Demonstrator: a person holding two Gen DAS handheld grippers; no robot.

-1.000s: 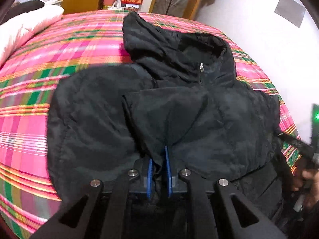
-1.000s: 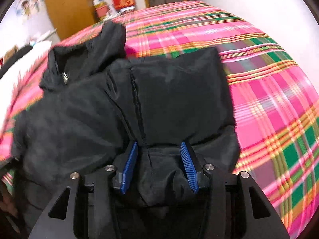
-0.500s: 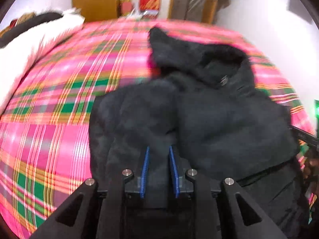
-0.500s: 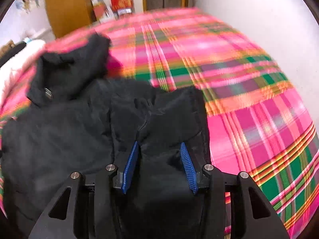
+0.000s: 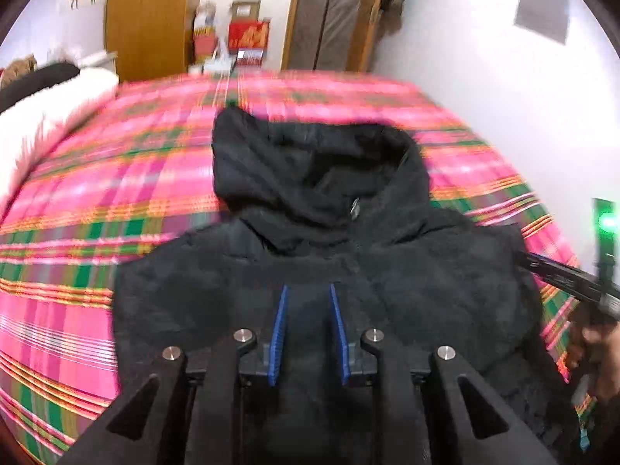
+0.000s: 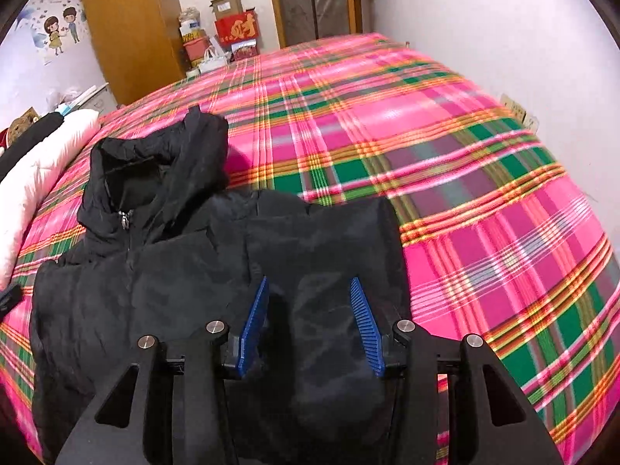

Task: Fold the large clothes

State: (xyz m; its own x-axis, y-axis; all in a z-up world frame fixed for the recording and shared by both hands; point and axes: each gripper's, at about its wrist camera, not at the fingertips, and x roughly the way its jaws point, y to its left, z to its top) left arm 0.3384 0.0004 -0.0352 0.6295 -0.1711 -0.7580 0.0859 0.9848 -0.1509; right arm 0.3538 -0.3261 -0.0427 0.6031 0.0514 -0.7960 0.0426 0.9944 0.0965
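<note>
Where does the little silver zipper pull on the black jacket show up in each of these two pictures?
Left wrist view: the zipper pull sits right of centre, just below the hood opening.
Right wrist view: the zipper pull sits far left, under the hood.
Shared landmark: the red box beyond the plaid bed.

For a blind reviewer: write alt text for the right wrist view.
A black hooded jacket lies on a pink plaid bedspread, hood toward the far end, zipper closed. The right claw is low over its near edge, blue fingers spread with dark fabric between them. A wooden wardrobe and boxes stand behind.
</note>
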